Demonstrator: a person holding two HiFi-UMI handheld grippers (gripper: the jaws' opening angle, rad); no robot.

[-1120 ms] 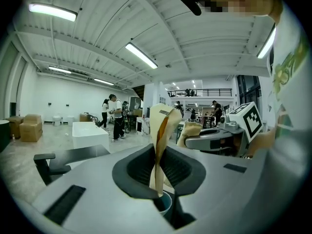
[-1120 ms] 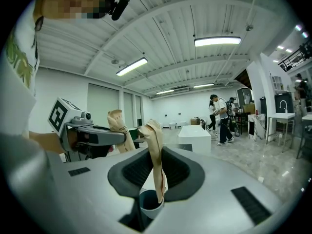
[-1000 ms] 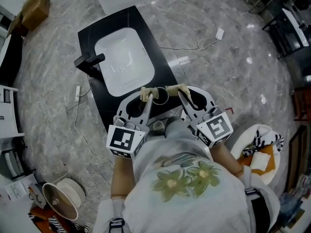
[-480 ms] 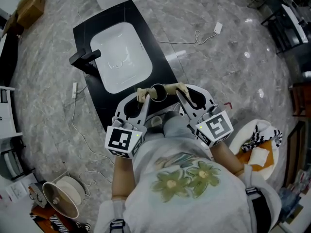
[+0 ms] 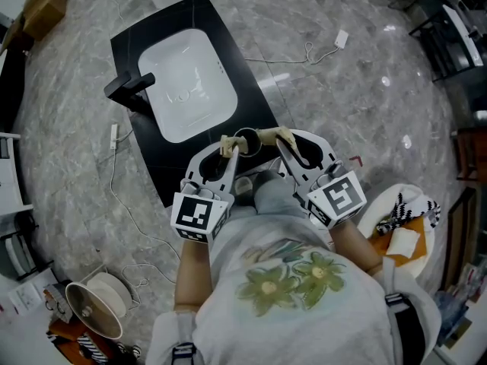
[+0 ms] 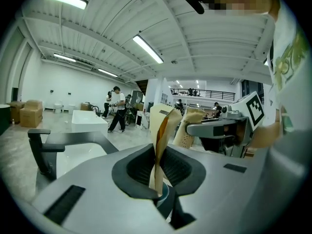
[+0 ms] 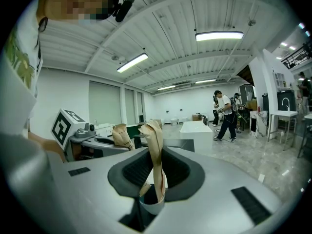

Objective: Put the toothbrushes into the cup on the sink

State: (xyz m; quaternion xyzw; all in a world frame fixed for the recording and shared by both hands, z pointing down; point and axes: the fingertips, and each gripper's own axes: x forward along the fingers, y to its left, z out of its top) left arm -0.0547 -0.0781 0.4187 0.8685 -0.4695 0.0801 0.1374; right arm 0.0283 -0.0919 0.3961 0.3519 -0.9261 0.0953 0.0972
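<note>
Left tool (image 5: 227,147), right tool (image 5: 278,138) on toothbrushes (image 6: 160,135) — black counter (image 5: 156,166), marble floor (image 5: 342,112)

No words or numbers readable; left cube (image 5: 199,214) and right cube (image 5: 337,198) bear only square patterns.

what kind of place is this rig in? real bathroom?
Probably not: it looks like an open lab or showroom hall. The sink unit stands alone on a marble floor with loose cables, under an industrial ceiling with strip lights.
</note>
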